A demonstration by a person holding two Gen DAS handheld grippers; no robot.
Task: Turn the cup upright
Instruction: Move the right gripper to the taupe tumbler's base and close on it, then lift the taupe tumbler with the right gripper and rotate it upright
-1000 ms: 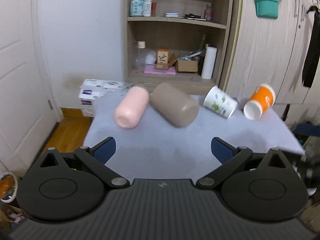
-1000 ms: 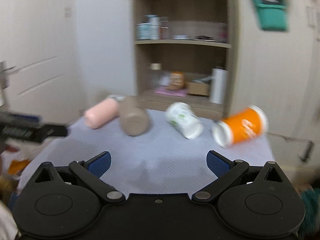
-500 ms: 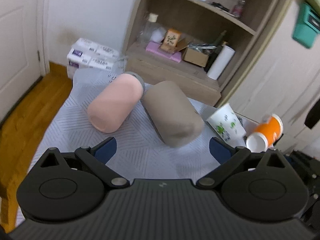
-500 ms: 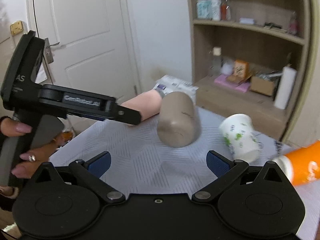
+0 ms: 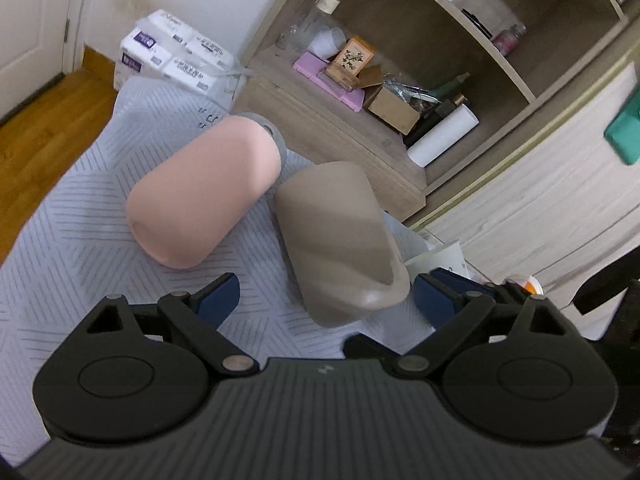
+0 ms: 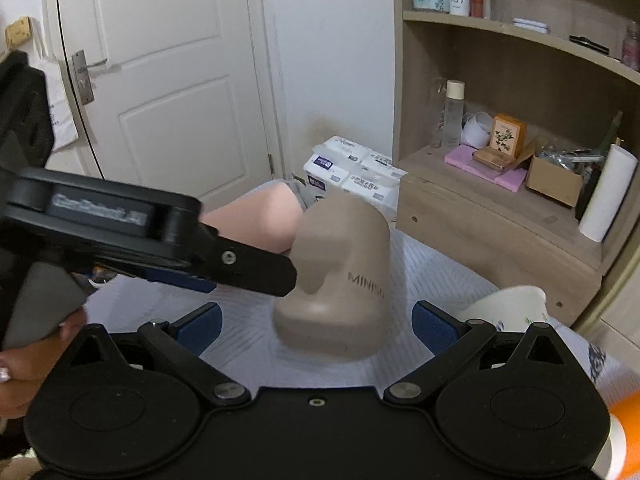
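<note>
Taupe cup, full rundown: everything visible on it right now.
The taupe cup is a matte, smooth tumbler with rounded edges and MINISO lettering on its wall. It lies on its side on the patterned tablecloth, closed base toward both cameras, beside the pink cup. Both grippers are open around it; contact unclear.

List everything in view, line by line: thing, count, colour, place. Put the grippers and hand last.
taupe cup: one, taupe, lying on its side mid-table
pink cup: one, pink, on its side, left of the taupe cup
white paper cup: one, white with green print, right of the taupe cup
orange cup: one, orange, far right, mostly cut off
table cover: one, pale grey, patterned
tissue packs: one bundle, white, on the floor
shelf unit: one, wood, behind the table
paper roll: one, white, on the shelf
left gripper: open, at the taupe cup
right gripper: open, at the taupe cup
hand: one, holding the left gripper
</note>
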